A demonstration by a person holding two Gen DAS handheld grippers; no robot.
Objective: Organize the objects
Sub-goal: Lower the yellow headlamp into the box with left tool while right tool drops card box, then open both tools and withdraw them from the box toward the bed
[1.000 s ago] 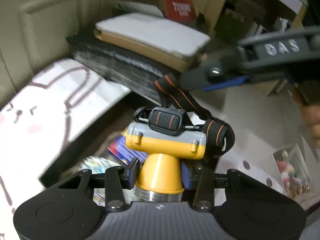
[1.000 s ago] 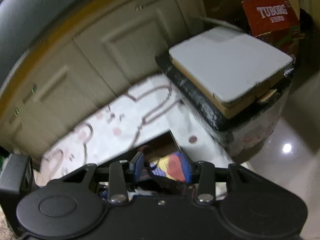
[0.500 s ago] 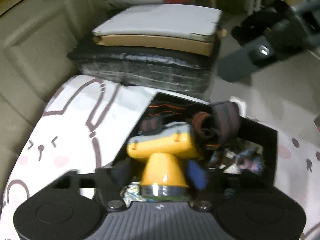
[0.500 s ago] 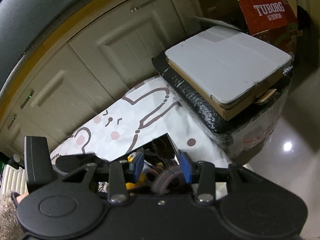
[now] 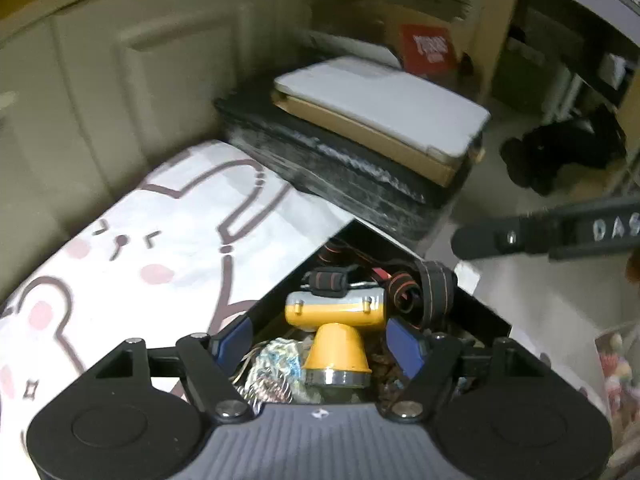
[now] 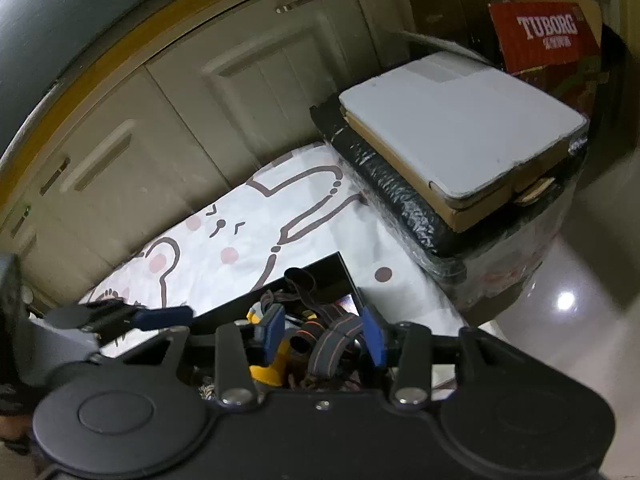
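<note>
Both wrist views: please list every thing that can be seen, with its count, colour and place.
Headlamp: one, yellow and grey, in the black box, between the open left fingers.
Head strap: one, black with orange stripes, bunched in the box behind the lamp.
Black box: one, open, on the rabbit cloth.
Foil wrapper: one, silver, in the box left of the lamp.
Rabbit cloth: one, white with brown lines.
Black wrapped case: one, behind the cloth.
Flat carton: one, white top, brown sides, on the case.
Tuborg carton: one, red, far back.
Cabinet doors: several, beige.
Left gripper: open.
Right gripper: open, over the strap.
</note>
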